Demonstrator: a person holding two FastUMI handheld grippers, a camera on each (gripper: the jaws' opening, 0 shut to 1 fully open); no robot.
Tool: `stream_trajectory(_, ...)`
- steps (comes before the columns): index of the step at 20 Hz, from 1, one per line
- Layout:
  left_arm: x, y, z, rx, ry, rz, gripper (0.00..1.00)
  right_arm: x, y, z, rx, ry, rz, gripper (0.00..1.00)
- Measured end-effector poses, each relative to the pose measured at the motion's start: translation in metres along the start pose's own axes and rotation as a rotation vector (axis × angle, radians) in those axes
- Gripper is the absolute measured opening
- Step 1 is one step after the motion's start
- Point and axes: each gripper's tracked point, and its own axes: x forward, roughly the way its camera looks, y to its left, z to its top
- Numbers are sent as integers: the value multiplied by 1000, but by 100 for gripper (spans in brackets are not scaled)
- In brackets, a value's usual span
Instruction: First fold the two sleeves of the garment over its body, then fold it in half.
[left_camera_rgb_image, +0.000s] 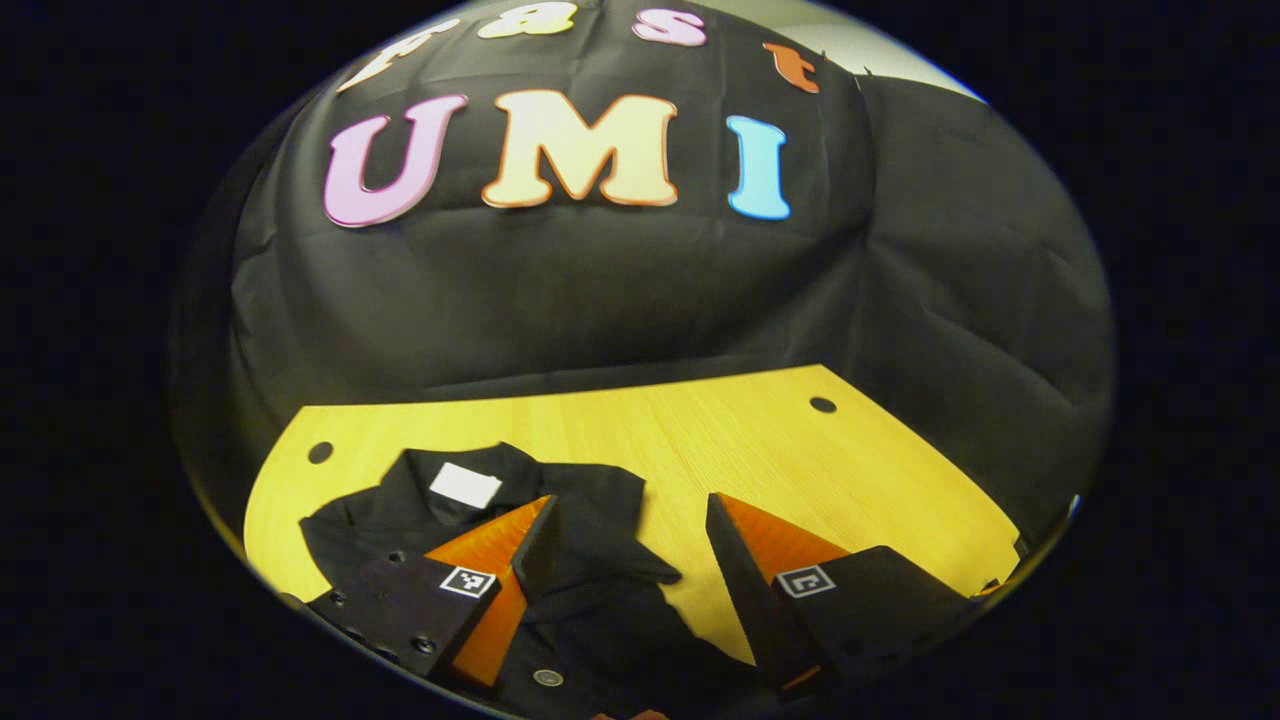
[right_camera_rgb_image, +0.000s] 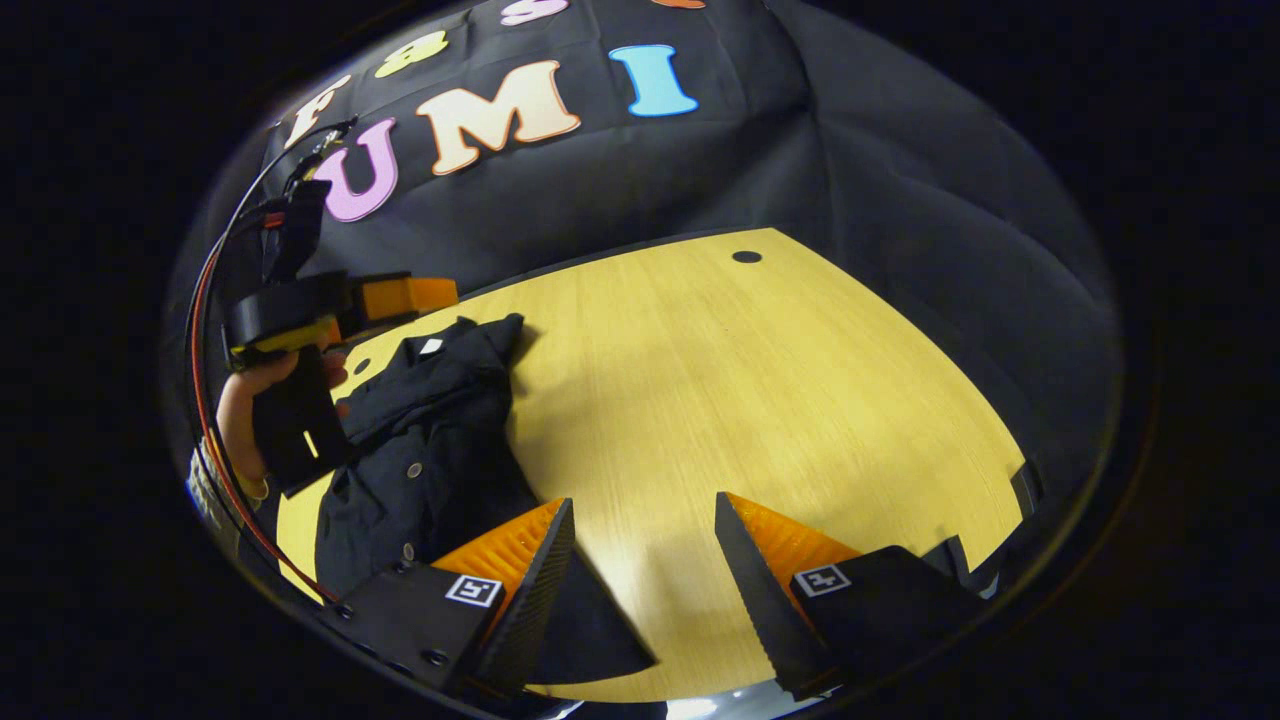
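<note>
In the left gripper view, the left gripper (left_camera_rgb_image: 630, 560) is hanging with its ribbed orange fingers apart over a soft black garment (left_camera_rgb_image: 575, 560), whose collar with a white tag (left_camera_rgb_image: 465, 485) is lying toward the far side of the smooth yellow wooden table (left_camera_rgb_image: 800, 450).

In the right gripper view, the right gripper (right_camera_rgb_image: 640, 565) is holding its fingers apart above bare tabletop (right_camera_rgb_image: 760, 380). The crumpled, buttoned garment (right_camera_rgb_image: 425, 440) is lying at the left, and a wide stretch of wood is showing to its right. A hand (right_camera_rgb_image: 245, 410) is gripping the left gripper's handle there; whether that gripper's fingers are apart cannot be told from here.

Yellow wooden table (right_camera_rgb_image: 760, 400) under a crumpled black garment (right_camera_rgb_image: 420, 440).
</note>
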Motion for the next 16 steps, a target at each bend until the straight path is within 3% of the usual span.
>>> stream_trajectory(5, -69, 74, 15, -11, -97, 121, 86, -15, 22, -20, -79, -3, 56, 84)
stream_trajectory(6, -84, 89, 8, -15, -100, 149, 86, -18, 26, -26, -91, -1, 64, 90)
stream_trajectory(11, -163, 166, -62, -21, -48, 276, 86, -28, 35, -53, -137, 12, 88, 90)
stream_trajectory(16, -245, 204, -149, -110, 59, 366, 86, -26, 45, -73, -198, 27, 122, 90)
